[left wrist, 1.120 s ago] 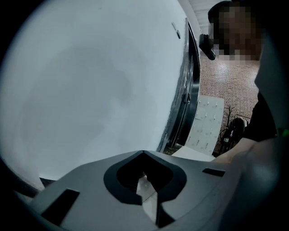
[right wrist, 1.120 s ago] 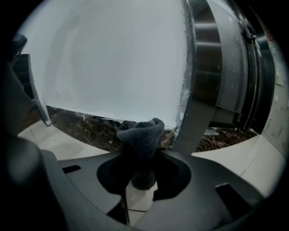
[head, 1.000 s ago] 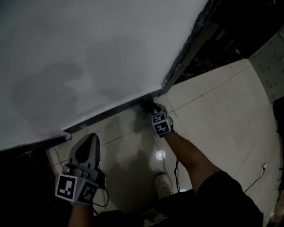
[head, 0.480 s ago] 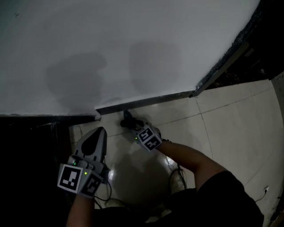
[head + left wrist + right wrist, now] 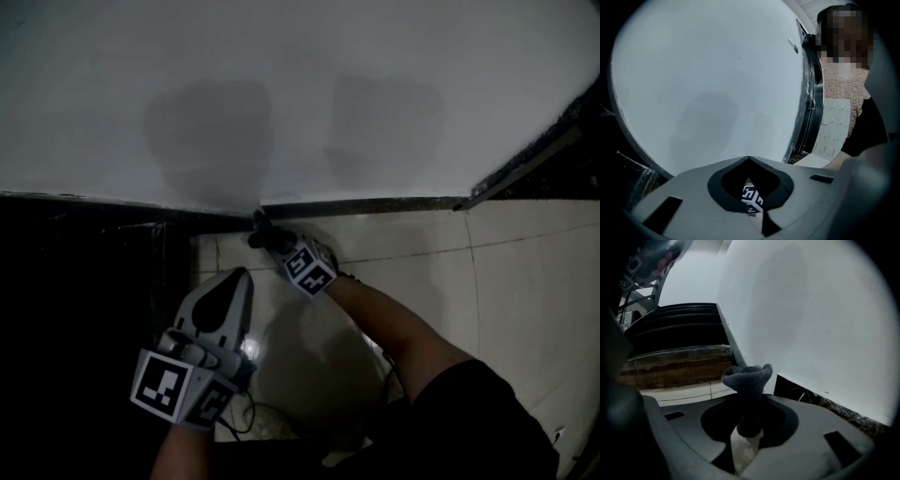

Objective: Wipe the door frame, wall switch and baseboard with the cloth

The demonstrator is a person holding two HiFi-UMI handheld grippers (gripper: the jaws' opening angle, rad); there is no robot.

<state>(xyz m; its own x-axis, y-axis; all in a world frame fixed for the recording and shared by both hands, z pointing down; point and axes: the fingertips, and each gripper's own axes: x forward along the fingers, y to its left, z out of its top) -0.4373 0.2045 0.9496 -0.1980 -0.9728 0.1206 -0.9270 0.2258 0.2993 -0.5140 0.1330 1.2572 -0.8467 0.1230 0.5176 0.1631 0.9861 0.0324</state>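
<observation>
From the head view, our right gripper (image 5: 267, 236) holds a dark grey fleecy cloth (image 5: 260, 228) at the black baseboard strip (image 5: 375, 204) under the white wall (image 5: 328, 84). Only the right gripper view shows the jaws pinching the cloth's middle, with its bunched end sticking out beyond them. Our left gripper (image 5: 236, 279) hangs nearby over the pale floor tiles (image 5: 525, 281), its jaws pressed together on nothing.
</observation>
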